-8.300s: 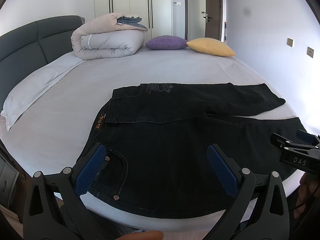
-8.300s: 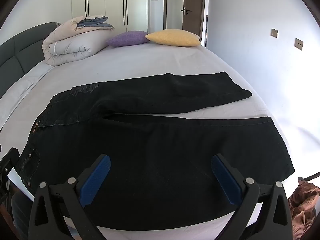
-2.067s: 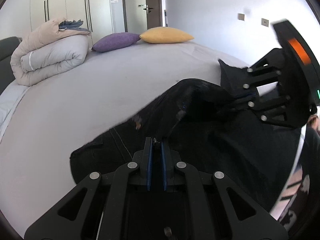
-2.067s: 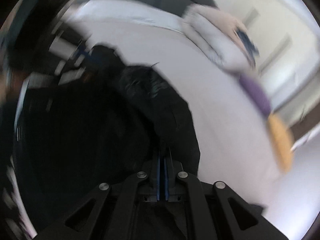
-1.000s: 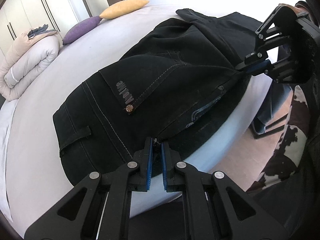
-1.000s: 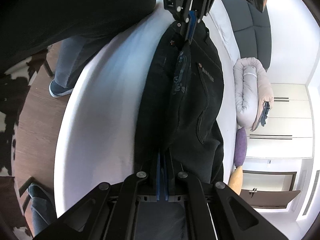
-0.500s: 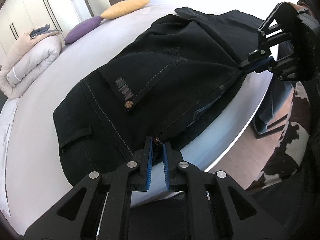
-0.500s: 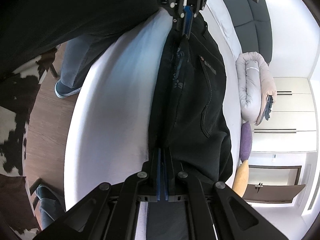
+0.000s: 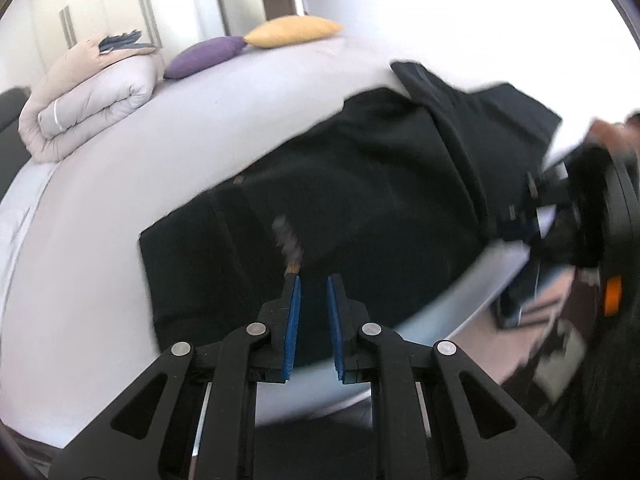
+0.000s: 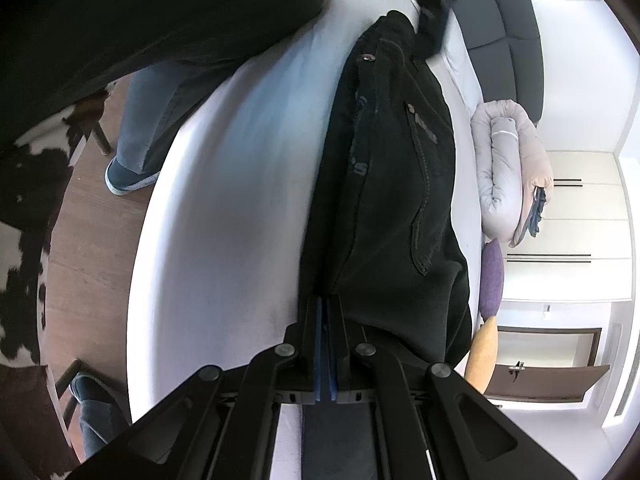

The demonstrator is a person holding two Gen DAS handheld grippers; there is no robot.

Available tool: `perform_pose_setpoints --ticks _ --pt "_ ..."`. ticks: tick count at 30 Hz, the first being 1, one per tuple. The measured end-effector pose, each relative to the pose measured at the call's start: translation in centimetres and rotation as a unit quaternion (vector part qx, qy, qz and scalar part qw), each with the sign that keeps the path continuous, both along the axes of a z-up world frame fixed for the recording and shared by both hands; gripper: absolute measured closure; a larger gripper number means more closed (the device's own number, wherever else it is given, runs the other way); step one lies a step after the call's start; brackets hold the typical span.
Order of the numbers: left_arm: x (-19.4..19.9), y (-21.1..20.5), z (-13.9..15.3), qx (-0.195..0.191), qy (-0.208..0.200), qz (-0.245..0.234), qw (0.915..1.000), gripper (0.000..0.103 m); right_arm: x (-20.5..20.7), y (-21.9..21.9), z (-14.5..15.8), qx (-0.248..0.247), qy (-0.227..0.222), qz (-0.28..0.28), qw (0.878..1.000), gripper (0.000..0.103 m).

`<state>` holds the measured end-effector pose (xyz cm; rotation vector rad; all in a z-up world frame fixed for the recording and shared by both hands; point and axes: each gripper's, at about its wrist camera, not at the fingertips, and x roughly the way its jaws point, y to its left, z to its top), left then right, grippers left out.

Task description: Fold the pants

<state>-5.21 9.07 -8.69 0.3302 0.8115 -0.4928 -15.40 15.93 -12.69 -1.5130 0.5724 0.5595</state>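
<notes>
Black denim jeans (image 9: 360,200) lie folded lengthwise, 1 leg on the other, along the near edge of the bed (image 9: 100,220). Our left gripper (image 9: 311,280) hovers just off the waistband end with its blue pads spread a little and nothing between them. Our right gripper (image 10: 325,300) has its pads pressed together on the folded edge of the jeans, about where the legs begin; in the left view it shows blurred at the far right.

We judge the lengthwise fold done, with the crosswise fold left. That move turns on 1 relation: the long axis of the jeans runs from the left gripper at the waist, past the right gripper, out to the cuffs (image 9: 500,108). The cuffs lie well apart from both grippers, the right one being nearer.

A rolled duvet (image 9: 88,100), a purple cushion (image 9: 204,58) and a yellow cushion (image 9: 294,30) sit at the bed's far side, well clear. Closest to the work are the bed's edge and our own legs (image 10: 152,120) beside it; cloth could slide off there.
</notes>
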Motion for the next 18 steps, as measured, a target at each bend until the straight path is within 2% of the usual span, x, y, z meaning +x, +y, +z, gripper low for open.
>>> perform_pose_setpoints --ticks 3,6,8,9,11,12,13,14,16,17,18 --pt "2.7 -2.6 -1.6 -0.022 0.028 0.021 0.9991 0.090 0.2 -0.1 0.2 0.020 0.002 -0.016 1.000 0.096" --pt "5.5 -4.1 -4.8 -0.030 0.089 0.064 0.9935 0.090 0.3 -0.1 0.4 0.042 -0.005 -0.031 0.999 0.096" --pt "6.2 -4.2 -5.4 -0.045 0.088 0.087 0.9913 0.090 0.3 -0.4 0.9 0.067 -0.010 -0.046 0.997 0.095" --pt "6.5 -4.3 -5.4 -0.047 0.091 0.092 0.9905 0.090 0.5 -0.6 1.4 0.085 -0.007 -0.057 0.995 0.090" --pt "6.6 -4.4 -5.5 -0.048 0.093 0.097 0.9897 0.090 1.1 -1.4 3.0 0.142 0.008 -0.090 0.986 0.074" --pt "6.8 -4.5 -5.5 -0.047 0.094 0.099 0.9895 0.090 1.7 -2.3 4.4 0.193 0.033 -0.112 0.974 0.050" --pt "7.0 -4.6 -5.5 -0.048 0.097 0.102 0.9889 0.090 2.2 -3.2 5.5 0.236 0.053 -0.131 0.961 0.030" --pt "7.1 -4.6 -5.7 -0.051 0.100 0.105 0.9881 0.090 3.2 -4.8 7.0 0.294 0.069 -0.159 0.940 0.028" --pt "7.7 -4.6 -5.6 -0.058 0.107 0.111 0.9863 0.090 5.4 -7.6 8.9 0.367 0.091 -0.213 0.901 0.028" --pt "7.7 -4.5 -5.7 -0.062 0.109 0.113 0.9856 0.090 7.0 -9.7 10.0 0.412 0.103 -0.250 0.870 0.030" --pt "7.9 -4.5 -5.7 -0.066 0.111 0.115 0.9850 0.090 8.7 -12.3 11.0 0.462 0.114 -0.287 0.831 0.031"
